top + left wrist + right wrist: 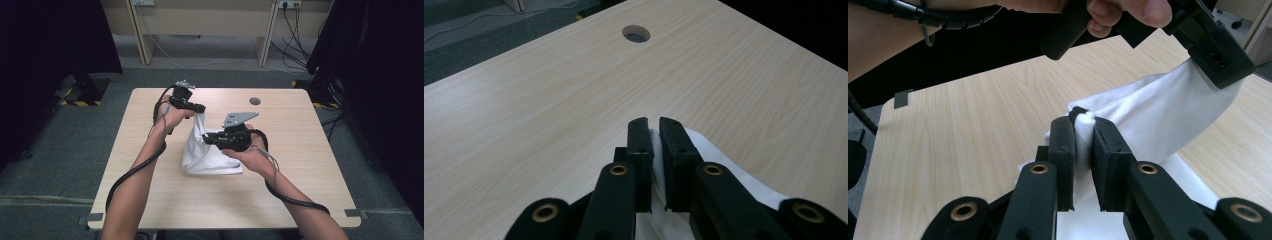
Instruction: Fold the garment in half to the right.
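White cloth (207, 152) lies near the middle of the wooden table (300, 190), its lower part bunched flat on the top and one corner drawn up toward eleven o'clock. Left of it in the high view, the left gripper (198, 108) sits at about eleven o'clock from the cloth's heap, its jaws closed on that raised corner. In the left gripper view the two black jaws stand almost together with a fold of the white cloth (655, 150) squeezed between them, and more cloth spreads out to the lower right; a round hole (636, 33) in the table lies far ahead at twelve o'clock. Moving right in the high view, the right gripper (207, 138) points toward nine o'clock and is clamped on the cloth's upper middle, just beside the heap. In the right gripper view its jaws pinch a gathered ridge of cloth (1083, 131), and from there the fabric stretches taut toward two o'clock up to the left gripper (1228, 75), held in a hand (1128, 12).
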`<control>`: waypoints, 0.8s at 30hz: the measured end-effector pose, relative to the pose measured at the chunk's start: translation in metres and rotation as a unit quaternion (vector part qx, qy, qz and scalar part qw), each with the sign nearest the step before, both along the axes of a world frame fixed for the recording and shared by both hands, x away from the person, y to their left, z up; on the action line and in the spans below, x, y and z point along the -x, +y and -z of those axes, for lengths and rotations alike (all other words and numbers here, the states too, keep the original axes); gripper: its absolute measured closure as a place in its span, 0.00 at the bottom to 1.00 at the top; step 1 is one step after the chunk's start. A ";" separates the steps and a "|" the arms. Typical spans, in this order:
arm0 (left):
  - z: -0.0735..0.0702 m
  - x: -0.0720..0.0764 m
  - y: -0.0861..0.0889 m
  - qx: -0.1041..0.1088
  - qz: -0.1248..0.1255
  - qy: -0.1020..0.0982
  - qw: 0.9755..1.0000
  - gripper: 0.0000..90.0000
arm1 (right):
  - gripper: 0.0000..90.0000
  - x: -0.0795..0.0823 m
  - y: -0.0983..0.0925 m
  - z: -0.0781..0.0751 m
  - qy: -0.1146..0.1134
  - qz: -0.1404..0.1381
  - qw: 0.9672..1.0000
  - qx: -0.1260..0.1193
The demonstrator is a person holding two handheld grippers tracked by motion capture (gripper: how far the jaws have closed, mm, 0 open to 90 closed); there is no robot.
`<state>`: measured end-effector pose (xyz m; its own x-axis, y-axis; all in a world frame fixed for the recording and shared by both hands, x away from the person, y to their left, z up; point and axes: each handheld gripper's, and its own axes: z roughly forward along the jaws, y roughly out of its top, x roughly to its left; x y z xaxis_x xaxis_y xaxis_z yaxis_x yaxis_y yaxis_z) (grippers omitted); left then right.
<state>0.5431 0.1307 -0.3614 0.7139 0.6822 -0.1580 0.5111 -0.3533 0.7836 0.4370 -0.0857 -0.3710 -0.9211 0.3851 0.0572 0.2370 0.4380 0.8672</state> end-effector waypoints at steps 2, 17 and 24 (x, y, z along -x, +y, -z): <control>0.000 0.000 0.000 0.000 0.000 0.000 1.000 0.93 | 0.89 0.000 -0.001 0.000 0.000 0.001 1.000 -0.001; 0.006 -0.003 -0.008 0.000 0.003 0.002 1.000 0.93 | 0.89 0.001 -0.007 0.002 0.001 0.005 1.000 0.002; 0.009 -0.005 -0.013 -0.002 0.007 0.005 1.000 0.93 | 0.89 0.001 -0.011 0.005 0.005 0.010 1.000 0.003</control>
